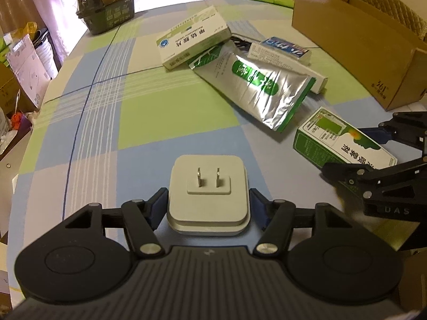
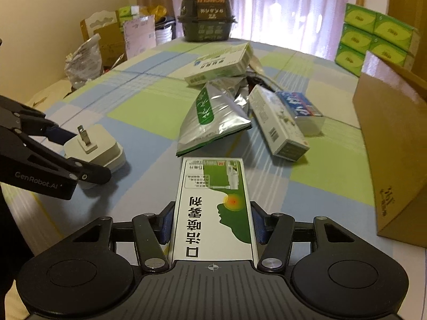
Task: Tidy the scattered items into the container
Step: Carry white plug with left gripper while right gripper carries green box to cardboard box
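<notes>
My left gripper (image 1: 208, 202) is shut on a white plug adapter (image 1: 208, 176), prongs up, low over the checked tablecloth. My right gripper (image 2: 212, 221) is shut on a green-and-white spray box (image 2: 213, 202), its pads pressed against both long sides. Each gripper shows in the other's view: the right gripper (image 1: 352, 152) at the far right, the left gripper (image 2: 85, 157) at the left. The open cardboard box (image 1: 360, 42) (image 2: 395, 138) stands on the right. Between them lie a silver foil pouch (image 1: 256, 85), a white-green medicine box (image 1: 192, 37), a long white box (image 2: 280, 122) and a blue-white pack (image 2: 301, 106).
A dark lidded food tub (image 1: 106, 5) sits at the table's far edge. Green tissue packs (image 2: 373, 34) are stacked behind the cardboard box. Bags and cartons (image 2: 85, 61) crowd the floor beyond the left table edge. Curtains hang at the back.
</notes>
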Demonstrator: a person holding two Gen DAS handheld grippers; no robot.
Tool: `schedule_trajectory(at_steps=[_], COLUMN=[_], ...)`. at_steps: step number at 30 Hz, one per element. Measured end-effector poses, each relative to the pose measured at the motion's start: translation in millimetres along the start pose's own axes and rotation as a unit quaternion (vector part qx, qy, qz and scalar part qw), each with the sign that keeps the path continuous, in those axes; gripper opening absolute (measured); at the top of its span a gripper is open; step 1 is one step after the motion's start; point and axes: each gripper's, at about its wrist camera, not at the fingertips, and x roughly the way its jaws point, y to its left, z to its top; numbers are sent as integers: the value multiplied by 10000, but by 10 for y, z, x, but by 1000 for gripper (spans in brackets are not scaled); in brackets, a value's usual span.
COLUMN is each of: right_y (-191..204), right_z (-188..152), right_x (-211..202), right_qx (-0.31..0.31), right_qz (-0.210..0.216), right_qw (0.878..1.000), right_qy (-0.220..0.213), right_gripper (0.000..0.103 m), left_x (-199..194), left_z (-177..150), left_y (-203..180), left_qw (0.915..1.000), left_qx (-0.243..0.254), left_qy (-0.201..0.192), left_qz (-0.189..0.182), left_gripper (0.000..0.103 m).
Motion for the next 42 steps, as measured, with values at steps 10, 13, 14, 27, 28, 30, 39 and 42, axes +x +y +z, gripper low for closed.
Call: schedule_trajectory(at_steps=[10,13,14,27,28,30,39,42], right_y=[-73,-101,-110,-303,-337,-415,-944,-1192], right_z=[-13,-51,-57,103,142,232,600,687], right_x=[-255,-360,-393,-791,-830,-915,-1317,-1448], right_qx=[202,310,336,426,423,401,438,495], right_qz=[-165,-197,-221,-537,-567,-626,-1066,-1251], right_qw=[9995,9990,9988,9946,9940,9926,9814,9767], right_qy=[-186,-263,-290,-781,-836,-959,-1534,-1669], right_gripper=[58,58,58,58,58,58,58,58], left_x=[-180,-239,-260,-446,-467,-510,-663,-686], left_z=[27,14,12,286,340,457,1118,1348], left_y=[-147,-195,-211,-514,-555,-641,-1148,-1365], left_qw=[9998,9997,9997,9985,9981,9973,9901,9869], left_qx=[-25,-17,-11,103,131,184,523,618], left_qy=[-124,-156,-166,-436,-487,-587,-1069,-1202], left_qz=[-128,-172,-182,-331,-362,-411,-738,-884], left_gripper=[60,60,60,60,60,60,60,60])
